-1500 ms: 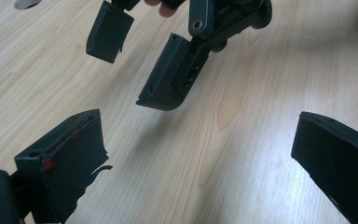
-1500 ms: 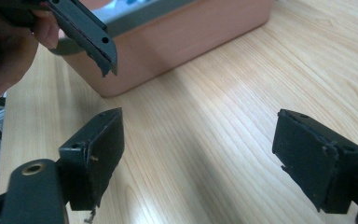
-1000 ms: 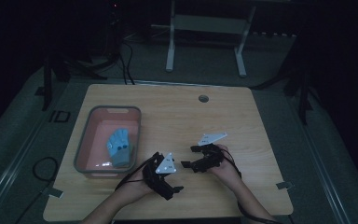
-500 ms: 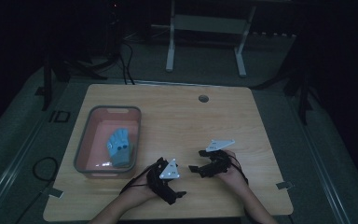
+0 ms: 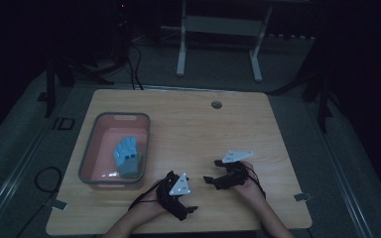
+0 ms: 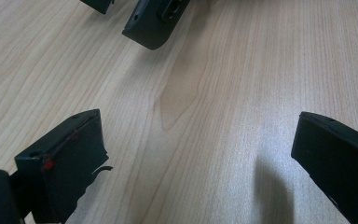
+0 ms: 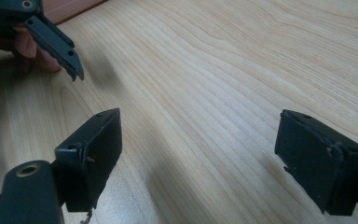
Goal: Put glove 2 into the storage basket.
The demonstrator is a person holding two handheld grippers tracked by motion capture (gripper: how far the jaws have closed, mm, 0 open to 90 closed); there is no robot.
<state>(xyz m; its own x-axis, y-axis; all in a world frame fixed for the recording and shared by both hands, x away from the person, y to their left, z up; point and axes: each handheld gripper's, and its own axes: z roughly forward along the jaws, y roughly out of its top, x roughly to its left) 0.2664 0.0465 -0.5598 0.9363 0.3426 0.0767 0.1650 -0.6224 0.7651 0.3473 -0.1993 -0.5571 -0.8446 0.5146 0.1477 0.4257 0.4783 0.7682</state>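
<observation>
One bench (image 5: 188,124) carries everything. At its nine o'clock sits one pink tub (image 5: 114,148), walls corralling a single blue glove (image 5: 127,157), probably parked until wanted. At six o'clock, two tools lie low: left gripper (image 6: 200,154) and right gripper (image 7: 200,154), fingers spread wide, both gripping nothing, seemingly idle.

no legible text, label, brand or number on any surface. small dark marks on the grey plate (image 5: 180,185) of the left gripper cannot be read. red marks on a jaw in the left gripper view form no characters.
</observation>
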